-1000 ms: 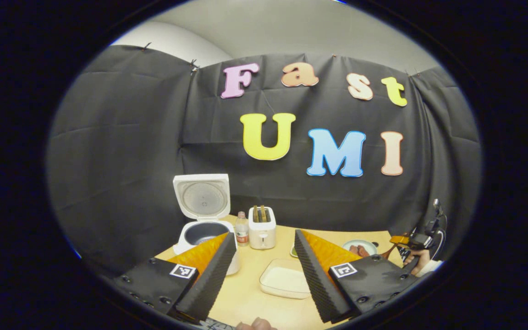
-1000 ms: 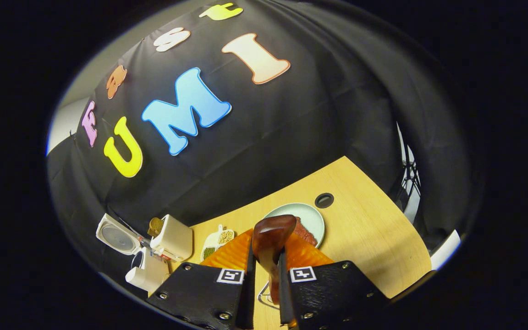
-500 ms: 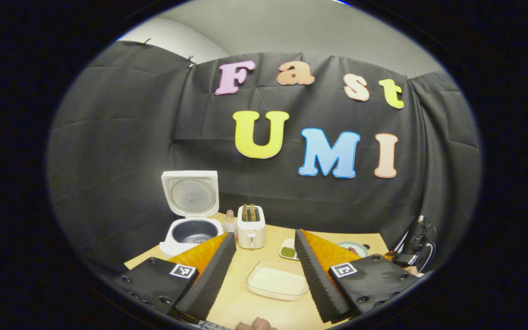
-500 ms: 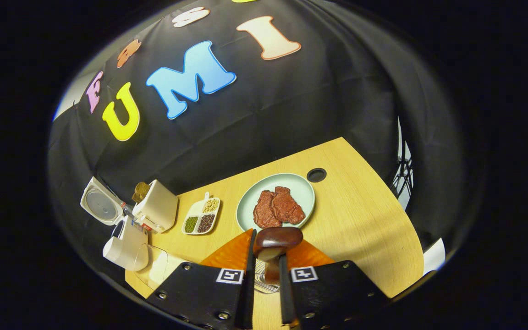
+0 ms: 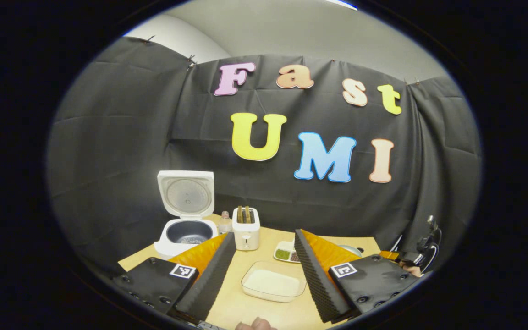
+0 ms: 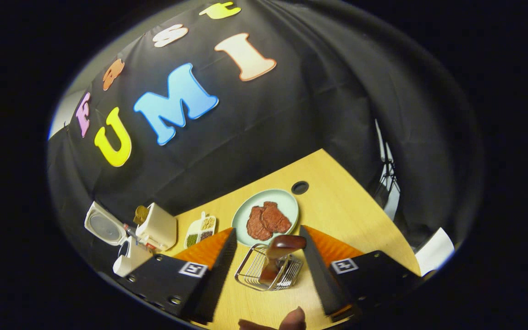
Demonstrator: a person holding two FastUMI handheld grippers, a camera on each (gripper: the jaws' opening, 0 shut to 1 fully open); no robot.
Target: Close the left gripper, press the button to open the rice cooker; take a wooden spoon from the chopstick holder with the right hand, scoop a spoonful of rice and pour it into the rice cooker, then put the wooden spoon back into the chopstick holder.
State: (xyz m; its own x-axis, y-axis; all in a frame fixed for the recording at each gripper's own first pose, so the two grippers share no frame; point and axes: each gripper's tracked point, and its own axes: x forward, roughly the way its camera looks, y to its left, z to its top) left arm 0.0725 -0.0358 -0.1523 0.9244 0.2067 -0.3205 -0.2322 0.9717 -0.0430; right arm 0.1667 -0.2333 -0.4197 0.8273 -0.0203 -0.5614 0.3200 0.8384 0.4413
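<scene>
1. Wooden and dark brown, the spoon point(image 6: 278, 254) stands in the wire metal chopstick holder point(image 6: 264, 275) on the pale wooden table point(image 6: 337, 206), its bowl end up. I judge that the last step, putting it back, is done or almost done.
2. The white rice cooker point(image 5: 186, 229) at the far left of the table has its lid up, so the button step is finished. Some pale grains seem to lie in its dark inner pot, but they are too small to be sure.
3. The clear shallow rice container point(image 5: 274, 284) sits between the fingers of the left gripper point(image 5: 264, 275), a little beyond them.
4. The right gripper point(image 6: 267, 270) has its fingers spread wide, one on each side of the holder, touching neither spoon nor holder. It looks down at the table at a tilt.
5. The left gripper is also spread wide and holds nothing; it points level toward the back wall, low over the table.
6. What is left, in my judgement, is only to draw the right gripper away.
</scene>
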